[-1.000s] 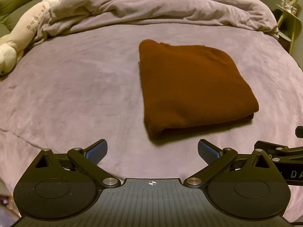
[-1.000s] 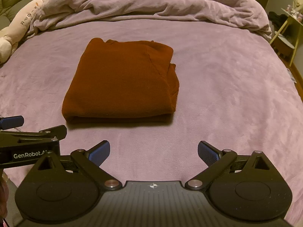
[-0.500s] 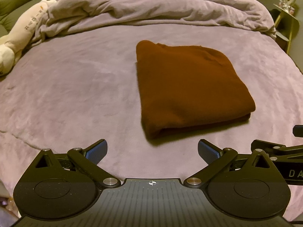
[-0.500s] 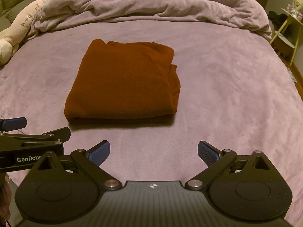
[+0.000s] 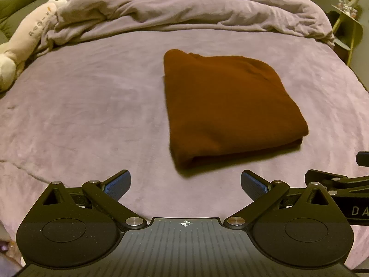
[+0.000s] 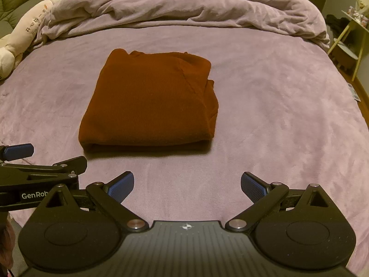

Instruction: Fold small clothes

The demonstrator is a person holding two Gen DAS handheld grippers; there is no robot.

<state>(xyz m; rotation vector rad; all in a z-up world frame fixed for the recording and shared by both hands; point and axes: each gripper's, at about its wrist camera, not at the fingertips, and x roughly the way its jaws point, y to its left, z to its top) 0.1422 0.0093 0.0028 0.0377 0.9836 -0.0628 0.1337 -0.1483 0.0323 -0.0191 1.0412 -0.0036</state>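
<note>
A rust-brown garment (image 5: pixel 228 106) lies folded into a thick rectangle on the purple bed sheet (image 5: pixel 92 115); it also shows in the right wrist view (image 6: pixel 150 101). My left gripper (image 5: pixel 185 183) is open and empty, held above the sheet just in front of the garment's near edge. My right gripper (image 6: pixel 187 184) is open and empty, also in front of the garment, to its right. Each gripper shows at the edge of the other's view, the right one at the right in the left wrist view (image 5: pixel 341 180), the left one at the left in the right wrist view (image 6: pixel 30 168).
A crumpled purple duvet (image 5: pixel 196 7) is heaped along the far side of the bed. A cream plush toy (image 5: pixel 25 39) lies at the far left. A small side table (image 6: pixel 350 37) stands off the bed's right side.
Both grippers have drawn back slightly and drifted; the garment sits a little farther and more central in the views. The garment itself has not moved, and both grippers stay open.
</note>
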